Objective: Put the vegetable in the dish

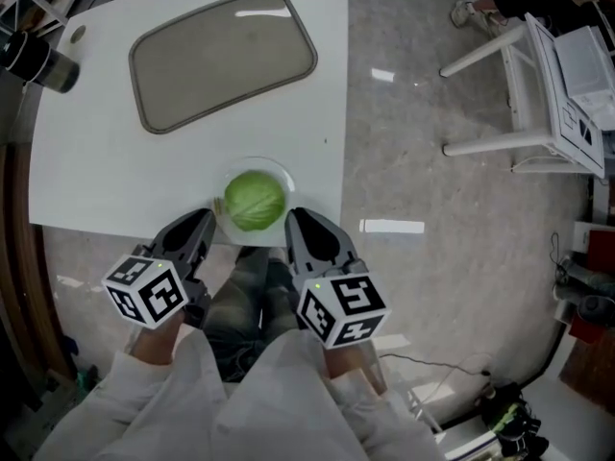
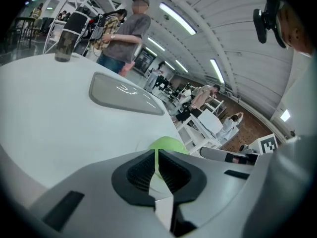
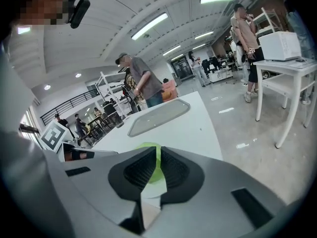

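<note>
Flanking grippers: left gripper and right gripper — jaws pressed together, nothing held.
Cabbage: on small round plate, near edge of table, between them.
Progress: I judge it unstarted — grey dish bare.

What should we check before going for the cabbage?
1. Left gripper open: not ok, jaws together, empty.
2. Right gripper open: not ok, jaws together, empty.
3. Cabbage free to grasp: ok, alone on round plate, just ahead of both grippers.
4. Grey tray empty: ok.
5. Tumbler off the cabbage-to-tray path: ok, at the table corner.
6. Cabbage loose on plate: cannot tell.
</note>
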Demonstrator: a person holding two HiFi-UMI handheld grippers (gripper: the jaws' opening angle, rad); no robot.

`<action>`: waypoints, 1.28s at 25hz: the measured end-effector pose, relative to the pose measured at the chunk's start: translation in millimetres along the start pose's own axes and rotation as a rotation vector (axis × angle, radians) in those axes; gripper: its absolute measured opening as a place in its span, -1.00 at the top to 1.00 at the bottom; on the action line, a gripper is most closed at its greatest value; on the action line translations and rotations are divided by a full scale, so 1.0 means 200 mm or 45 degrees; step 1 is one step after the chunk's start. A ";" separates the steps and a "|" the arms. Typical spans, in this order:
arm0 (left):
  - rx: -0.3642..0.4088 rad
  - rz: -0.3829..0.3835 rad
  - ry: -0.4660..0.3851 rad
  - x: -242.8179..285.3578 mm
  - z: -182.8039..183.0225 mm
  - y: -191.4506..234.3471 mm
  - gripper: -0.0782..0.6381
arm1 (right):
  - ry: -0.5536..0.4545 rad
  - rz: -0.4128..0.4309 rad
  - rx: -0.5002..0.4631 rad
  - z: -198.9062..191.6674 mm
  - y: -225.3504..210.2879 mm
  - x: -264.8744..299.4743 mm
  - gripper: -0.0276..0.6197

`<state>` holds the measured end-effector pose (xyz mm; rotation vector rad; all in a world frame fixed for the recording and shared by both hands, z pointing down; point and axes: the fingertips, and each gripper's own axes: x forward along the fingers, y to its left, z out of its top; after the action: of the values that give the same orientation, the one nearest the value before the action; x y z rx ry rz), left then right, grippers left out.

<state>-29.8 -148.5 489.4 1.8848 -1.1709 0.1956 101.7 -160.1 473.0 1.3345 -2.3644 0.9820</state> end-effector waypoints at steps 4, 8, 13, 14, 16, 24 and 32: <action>-0.025 0.020 0.014 0.03 -0.01 0.05 0.75 | 0.030 -0.010 0.028 -0.03 -0.04 0.04 0.87; -0.028 0.029 0.043 0.06 -0.02 0.09 0.75 | 0.045 -0.017 0.050 -0.05 -0.07 0.08 0.86; -0.068 0.036 0.083 0.09 -0.07 0.12 0.75 | 0.076 -0.053 0.077 -0.09 -0.12 0.09 0.80; -0.081 0.038 0.089 0.10 -0.08 0.13 0.75 | 0.088 -0.054 0.088 -0.10 -0.13 0.09 0.78; -0.109 0.045 0.099 0.10 -0.09 0.14 0.73 | 0.114 -0.056 0.103 -0.13 -0.15 0.10 0.72; -0.173 0.055 0.125 0.11 -0.13 0.16 0.56 | 0.173 -0.077 0.128 -0.20 -0.19 0.10 0.64; -0.200 0.070 0.172 0.12 -0.18 0.17 0.50 | 0.226 -0.090 0.136 -0.24 -0.19 0.12 0.58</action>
<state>-33.4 -143.7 544.1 1.6780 -1.1136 0.2502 115.4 -157.8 538.1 1.2996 -2.1464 1.1686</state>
